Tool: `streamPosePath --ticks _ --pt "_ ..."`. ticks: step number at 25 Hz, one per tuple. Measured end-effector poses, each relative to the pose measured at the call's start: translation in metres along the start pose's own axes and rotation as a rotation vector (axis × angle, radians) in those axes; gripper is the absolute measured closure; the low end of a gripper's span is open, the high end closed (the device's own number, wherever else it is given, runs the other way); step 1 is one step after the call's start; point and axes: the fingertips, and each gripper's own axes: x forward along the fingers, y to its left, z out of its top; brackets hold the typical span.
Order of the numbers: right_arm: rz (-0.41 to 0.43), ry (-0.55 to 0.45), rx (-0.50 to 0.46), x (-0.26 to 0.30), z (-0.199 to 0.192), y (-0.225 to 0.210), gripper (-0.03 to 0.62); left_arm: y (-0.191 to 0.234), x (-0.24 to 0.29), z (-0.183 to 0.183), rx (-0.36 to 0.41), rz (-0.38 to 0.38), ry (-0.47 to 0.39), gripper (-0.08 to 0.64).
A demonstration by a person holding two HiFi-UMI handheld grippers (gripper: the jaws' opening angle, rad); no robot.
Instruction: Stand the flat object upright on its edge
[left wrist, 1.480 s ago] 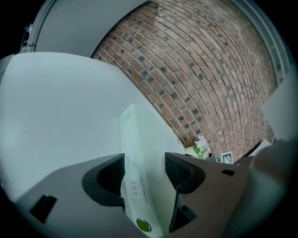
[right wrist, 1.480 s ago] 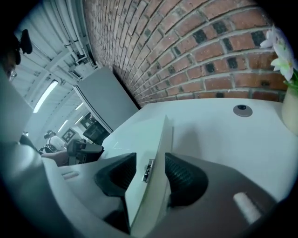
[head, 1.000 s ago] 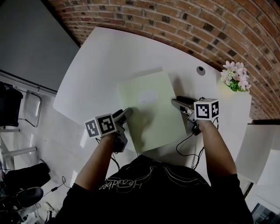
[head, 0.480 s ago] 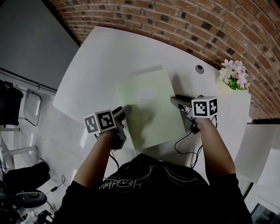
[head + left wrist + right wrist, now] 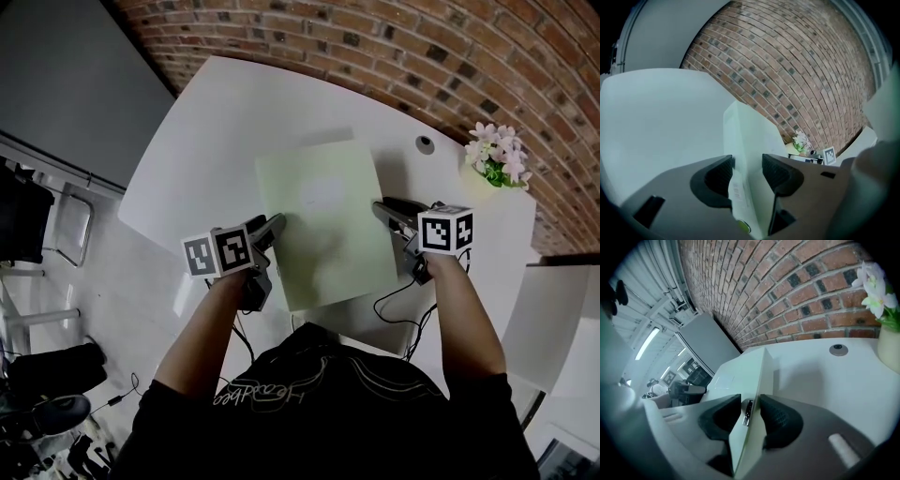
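Clamping the left edge of the flat object (image 5: 323, 220) with the left tool (image 5: 274, 227), at the left of the head view, after a fresh narrowing of its jaws, both pads pressed against that edge. Looking along this tool: a pale green slab running away between the pads, with a narrow printed strip on its near edge. Sitting over the middle of the white worktop (image 5: 206, 122), broad face turned up toward the head camera, long sides running away from the person, not yet stood on edge. Hard to tell whether resting on the surface or raised just off it. Pinching the opposite, right edge with the right tool (image 5: 384, 208), likewise after a further closing of its jaws, pads tight on the two faces of the thin edge. Trailing from below this tool toward the person, a black cable (image 5: 392, 300). Farther right, set in the worktop, a small round grommet (image 5: 427, 144); beyond it, near the right corner, a pot of pink and white flowers (image 5: 495, 161), close to the brick wall (image 5: 422, 47).
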Motion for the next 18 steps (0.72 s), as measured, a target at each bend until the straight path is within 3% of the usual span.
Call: streamPosePath --ticks 18 --pt "-0.079 -0.133 -0.170 -0.095 -0.008 0.037 0.469 -0.086 -0.045 -0.015 0.322 -0.001 -0.091 0.359"
